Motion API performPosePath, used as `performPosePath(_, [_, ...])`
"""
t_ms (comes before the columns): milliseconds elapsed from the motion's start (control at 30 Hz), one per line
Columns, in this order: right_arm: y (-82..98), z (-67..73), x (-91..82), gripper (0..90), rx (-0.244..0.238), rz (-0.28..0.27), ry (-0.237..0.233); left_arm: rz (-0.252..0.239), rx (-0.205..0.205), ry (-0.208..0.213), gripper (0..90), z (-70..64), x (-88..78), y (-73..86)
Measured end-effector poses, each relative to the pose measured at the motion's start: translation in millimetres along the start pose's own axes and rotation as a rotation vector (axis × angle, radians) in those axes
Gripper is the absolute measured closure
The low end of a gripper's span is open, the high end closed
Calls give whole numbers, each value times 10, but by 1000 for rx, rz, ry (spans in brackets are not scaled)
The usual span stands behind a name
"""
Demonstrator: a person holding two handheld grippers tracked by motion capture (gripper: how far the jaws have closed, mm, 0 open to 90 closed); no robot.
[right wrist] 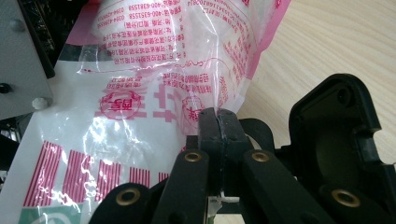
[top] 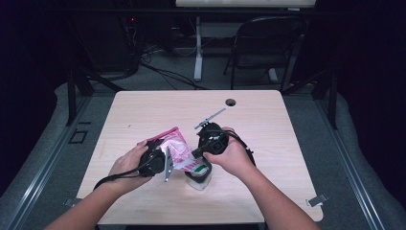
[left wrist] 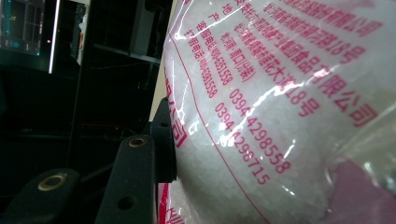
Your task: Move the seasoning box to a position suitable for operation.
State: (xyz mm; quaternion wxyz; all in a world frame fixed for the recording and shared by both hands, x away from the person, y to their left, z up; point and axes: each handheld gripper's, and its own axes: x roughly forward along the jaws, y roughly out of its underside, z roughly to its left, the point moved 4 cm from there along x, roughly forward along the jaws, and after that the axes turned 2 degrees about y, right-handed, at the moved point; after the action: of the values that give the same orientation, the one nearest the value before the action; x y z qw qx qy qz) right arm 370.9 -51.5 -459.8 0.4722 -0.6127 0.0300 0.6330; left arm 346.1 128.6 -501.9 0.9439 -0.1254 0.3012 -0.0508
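A clear plastic bag (top: 176, 146) with pink print holds white granules and hangs between my two grippers over the table. My left gripper (top: 165, 155) is shut on the fat, filled part: in the left gripper view the bag (left wrist: 280, 116) bulges against one black finger (left wrist: 161, 140) and hides the other. My right gripper (top: 195, 154) is shut on the bag's thin edge; in the right gripper view its jaws (right wrist: 218, 127) meet with the film (right wrist: 140, 107) pinched between them. The bag's green-printed end (top: 195, 167) droops onto a small clear container (top: 199, 181).
The light wooden table (top: 268, 124) has a cable hole (top: 231, 102) near its far edge. A folding chair (top: 268, 43) and a desk leg (top: 197, 52) stand behind it. The left gripper's grey plate (right wrist: 23, 60) is close at the left of the right gripper view.
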Motion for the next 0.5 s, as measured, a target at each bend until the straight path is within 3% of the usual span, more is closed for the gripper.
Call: performPosePath(500, [14,-10,12,900,9,-16,8,2,31,-33,599,10,14,-22])
